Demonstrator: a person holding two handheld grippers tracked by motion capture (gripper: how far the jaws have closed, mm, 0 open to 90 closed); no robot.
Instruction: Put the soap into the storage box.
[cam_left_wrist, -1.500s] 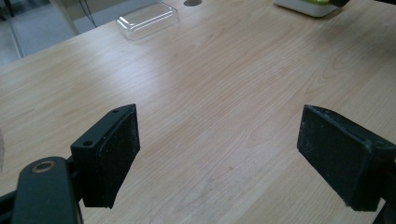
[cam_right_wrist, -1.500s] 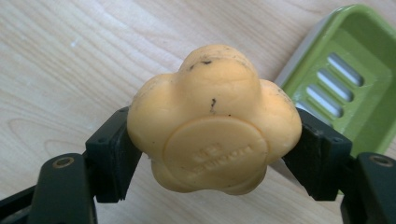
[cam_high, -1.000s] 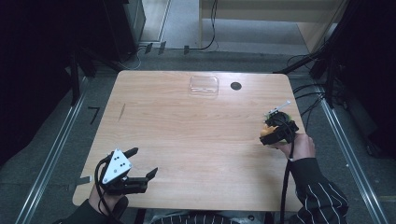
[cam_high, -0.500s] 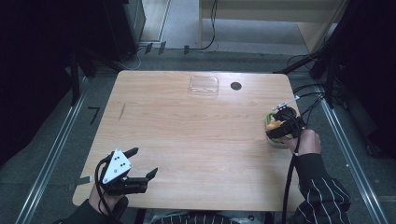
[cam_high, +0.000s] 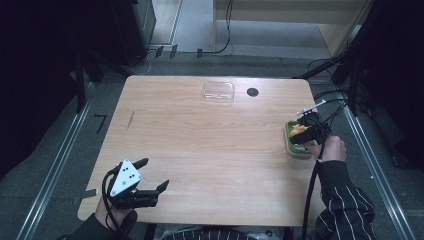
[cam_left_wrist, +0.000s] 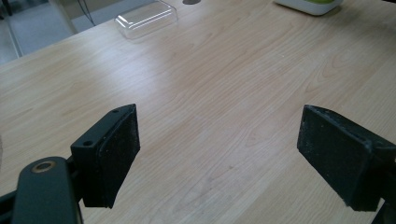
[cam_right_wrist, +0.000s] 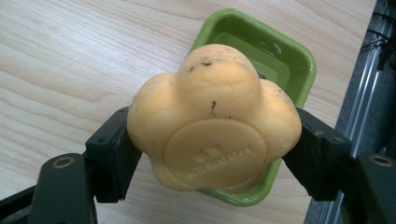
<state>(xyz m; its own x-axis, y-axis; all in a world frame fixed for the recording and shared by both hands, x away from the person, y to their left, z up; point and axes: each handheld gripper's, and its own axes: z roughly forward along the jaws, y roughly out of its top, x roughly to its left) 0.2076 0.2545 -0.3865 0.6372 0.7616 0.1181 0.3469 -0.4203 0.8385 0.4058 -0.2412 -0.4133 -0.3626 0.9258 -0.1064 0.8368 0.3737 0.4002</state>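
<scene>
Orange soap (cam_right_wrist: 214, 126) clamped in right tool (cam_right_wrist: 212, 154), embossed stamp visible up close

The orange, flower-shaped soap (cam_right_wrist: 215, 121), speckled with dark flecks and stamped with a round seal whose lettering is probably too faint to read, hangs over the green soap dish (cam_right_wrist: 285, 60) at the table's right edge.

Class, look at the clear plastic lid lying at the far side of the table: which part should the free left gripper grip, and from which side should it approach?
Judging by its pose, grip the clear plastic lid across its shorter width, coming down from above. It lies flat and low on the table, so there is little side wall to catch. The left gripper has its jaws wide open, probably enough to span it.
</scene>
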